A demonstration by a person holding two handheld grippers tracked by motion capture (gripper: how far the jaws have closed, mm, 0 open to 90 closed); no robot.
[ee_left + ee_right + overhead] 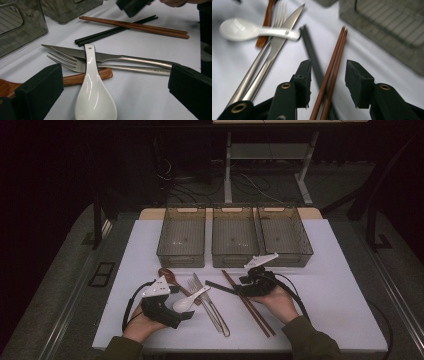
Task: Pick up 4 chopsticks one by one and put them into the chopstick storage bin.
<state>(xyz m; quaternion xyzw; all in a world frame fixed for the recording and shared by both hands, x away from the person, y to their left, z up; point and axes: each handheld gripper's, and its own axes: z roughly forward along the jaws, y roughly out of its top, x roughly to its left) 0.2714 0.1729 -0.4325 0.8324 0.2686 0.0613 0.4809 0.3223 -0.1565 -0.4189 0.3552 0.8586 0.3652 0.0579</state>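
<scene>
White table: 3 bins, 2 chopstick prs, 2 spoons.

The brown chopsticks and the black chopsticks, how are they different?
The brown chopsticks are reddish wood; the black chopsticks are dark and plain. The brown chopsticks lie on top where the pairs cross; the black chopsticks run underneath. The brown chopsticks sit between the right gripper's open jaws without the pads touching them, and the black chopsticks sit partly under its left jaw. Both are long, thin pairs lying flat on the white table.
</scene>
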